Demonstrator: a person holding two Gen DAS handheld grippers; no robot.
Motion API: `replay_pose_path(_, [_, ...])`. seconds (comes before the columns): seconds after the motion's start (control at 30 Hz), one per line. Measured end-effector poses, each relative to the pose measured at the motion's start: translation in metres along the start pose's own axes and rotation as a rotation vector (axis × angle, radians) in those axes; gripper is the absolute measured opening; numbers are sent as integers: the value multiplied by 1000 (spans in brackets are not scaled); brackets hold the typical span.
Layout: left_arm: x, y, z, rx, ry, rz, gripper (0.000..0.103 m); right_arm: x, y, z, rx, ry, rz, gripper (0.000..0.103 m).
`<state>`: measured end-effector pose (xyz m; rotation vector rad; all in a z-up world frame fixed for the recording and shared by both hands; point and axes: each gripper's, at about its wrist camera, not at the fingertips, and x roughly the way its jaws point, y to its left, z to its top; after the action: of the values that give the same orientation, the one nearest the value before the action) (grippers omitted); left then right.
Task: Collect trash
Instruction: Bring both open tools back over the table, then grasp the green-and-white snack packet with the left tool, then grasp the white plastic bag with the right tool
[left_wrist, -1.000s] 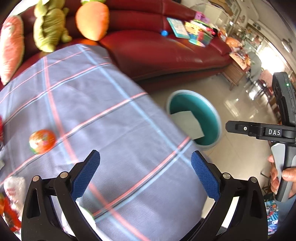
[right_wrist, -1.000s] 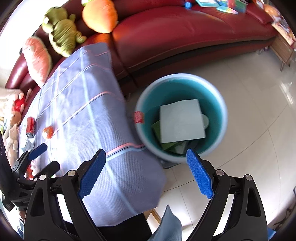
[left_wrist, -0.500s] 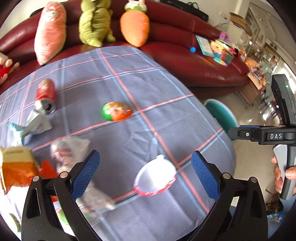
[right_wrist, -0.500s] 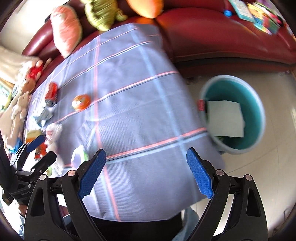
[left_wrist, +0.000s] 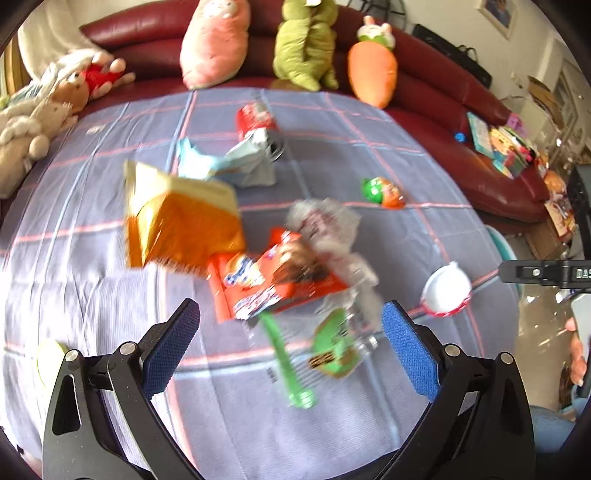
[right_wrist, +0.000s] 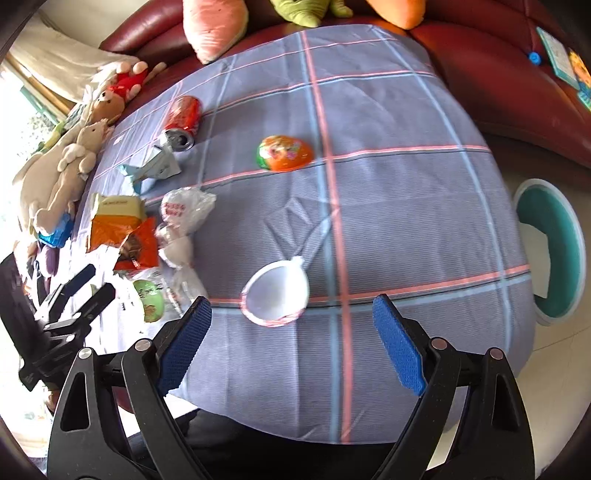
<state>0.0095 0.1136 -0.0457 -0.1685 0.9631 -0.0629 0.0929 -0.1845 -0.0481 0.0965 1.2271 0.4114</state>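
Trash lies on a table under a blue checked cloth (right_wrist: 388, 206). My left gripper (left_wrist: 291, 350) is open and empty above a pile: an orange box (left_wrist: 177, 221), a red snack wrapper (left_wrist: 266, 280), crumpled clear plastic (left_wrist: 325, 221) and a green wrapper (left_wrist: 332, 343). A red can (left_wrist: 255, 118) and a blue-grey carton (left_wrist: 229, 162) lie beyond. My right gripper (right_wrist: 291, 332) is open and empty just before a white cup lid (right_wrist: 277, 291). An orange-green egg wrapper (right_wrist: 284, 153) lies farther off. The teal bin (right_wrist: 554, 251) stands on the floor at the right.
A red sofa (left_wrist: 443, 110) with plush toys (left_wrist: 303, 44) runs behind the table. More plush toys (right_wrist: 62, 173) sit at the table's left edge. Books (left_wrist: 506, 147) lie on the sofa's right end. Pale tiled floor (right_wrist: 554, 369) surrounds the bin.
Both grippers have swung left, away from the bin and over the table. The left one now faces the trash pile; the right one faces the white lid.
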Motion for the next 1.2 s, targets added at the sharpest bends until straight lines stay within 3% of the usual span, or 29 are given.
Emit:
replay_pose_path(0.2, [24, 8, -16, -44, 65, -32, 99, 12, 15, -2, -14, 26, 6, 85])
replay_pose_path(0.4, [42, -1, -22, -54, 81, -50, 98, 8, 16, -1, -13, 14, -5, 85])
replay_pose_path(0.47, [44, -6, -22, -43, 65, -58, 88, 8, 15, -1, -11, 15, -10, 85])
replay_pose_path(0.5, [44, -9, -23, -27, 62, -53, 71, 9, 15, -1, -10, 16, -11, 85])
replay_pose_path(0.53, [47, -11, -21, -16, 68, -56, 61, 9, 15, -1, -9, 17, -11, 85])
replay_pose_path(0.63, [47, -13, -14, 2, 38, -67, 51, 13, 17, 0, -12, 23, -14, 85])
replay_pose_path(0.87, [19, -7, 14, 21, -57, -83, 49, 24, 30, 11, -36, 30, -17, 85])
replay_pose_path(1.1, [-21, 22, 38, -48, -141, -155, 50, 50, 62, 29, -124, 42, 4, 85])
replay_pose_path(1.2, [-29, 35, 47, -69, -167, -126, 50, 63, 78, 30, -174, 51, 8, 85])
